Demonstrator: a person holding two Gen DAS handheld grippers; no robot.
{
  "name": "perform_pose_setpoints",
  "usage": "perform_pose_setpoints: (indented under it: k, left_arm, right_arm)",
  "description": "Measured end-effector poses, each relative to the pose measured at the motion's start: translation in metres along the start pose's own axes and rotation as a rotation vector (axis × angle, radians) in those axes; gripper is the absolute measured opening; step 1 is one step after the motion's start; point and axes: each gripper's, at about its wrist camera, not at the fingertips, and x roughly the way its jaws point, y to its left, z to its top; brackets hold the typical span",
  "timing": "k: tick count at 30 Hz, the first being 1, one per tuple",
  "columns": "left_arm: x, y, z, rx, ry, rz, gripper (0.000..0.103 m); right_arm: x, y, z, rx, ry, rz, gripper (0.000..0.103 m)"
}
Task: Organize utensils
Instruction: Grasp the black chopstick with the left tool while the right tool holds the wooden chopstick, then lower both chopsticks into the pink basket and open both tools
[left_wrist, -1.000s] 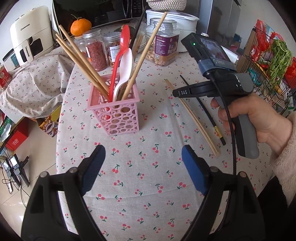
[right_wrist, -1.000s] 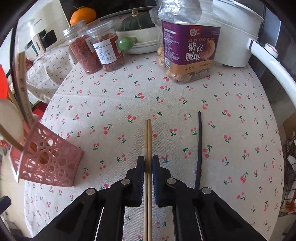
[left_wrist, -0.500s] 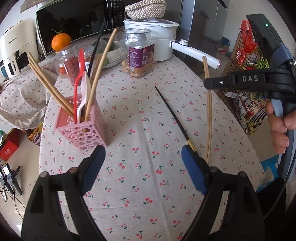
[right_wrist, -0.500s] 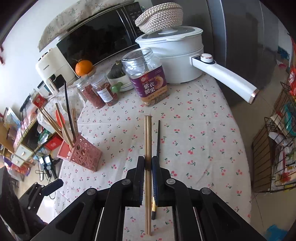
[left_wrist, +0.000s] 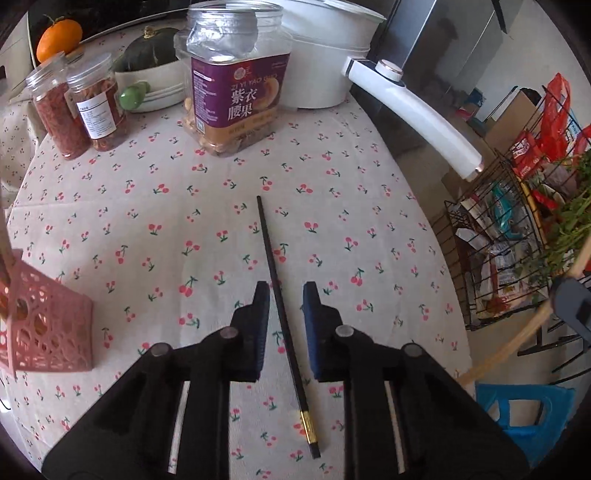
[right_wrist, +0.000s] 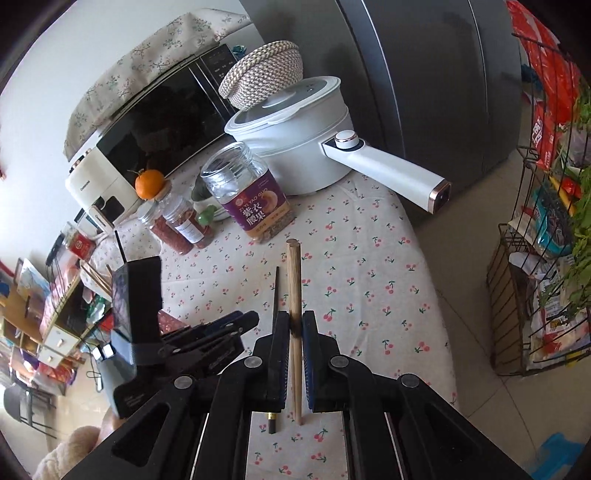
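Chopsticks: one wooden, clamped in the right claw (right_wrist: 295, 328); one black, on the surface.
Left claw (left_wrist: 284, 306), just narrowed, straddles the black chopstick (left_wrist: 275, 266) without touching; wooden chopstick (right_wrist: 294, 280) is held aloft.

The left gripper (left_wrist: 282, 291) is pointed steeply down, its jaws just narrowed, a gap remaining either side of what lies between them. The right gripper (right_wrist: 295, 321) is clamped, raised above it.

home kitchen, microwave (right_wrist: 147, 122), white electric pot (right_wrist: 295, 147), food jars (left_wrist: 236, 88) on cherry-print tablecloth (left_wrist: 369, 229)
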Motion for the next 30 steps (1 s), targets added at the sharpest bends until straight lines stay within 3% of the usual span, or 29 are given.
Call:
perform_pose_setpoints:
  k: [11,19,23,30]
  left_arm:
    - [0.064,0.012,0.031,-0.047,0.134,0.077,0.014]
    - [0.069,0.007,0.035,0.007,0.127,0.121,0.008]
    - [0.041,0.001,0.026,0.058,0.051,0.092,0.006]
    - [-0.049,0.002,-0.001,0.147,-0.123,0.024,0.006]
  right_arm:
    - [0.006,-0.027,0.014,0.056,0.012,0.019,0.005]
    - [0.007,-0.021,0.012,0.039,-0.001,0.004,0.005]
    - [0.005,-0.014,0.011,0.027,-0.009,0.000,0.005]
    - [-0.002,0.005,0.004,-0.019,-0.033,-0.016,0.005]
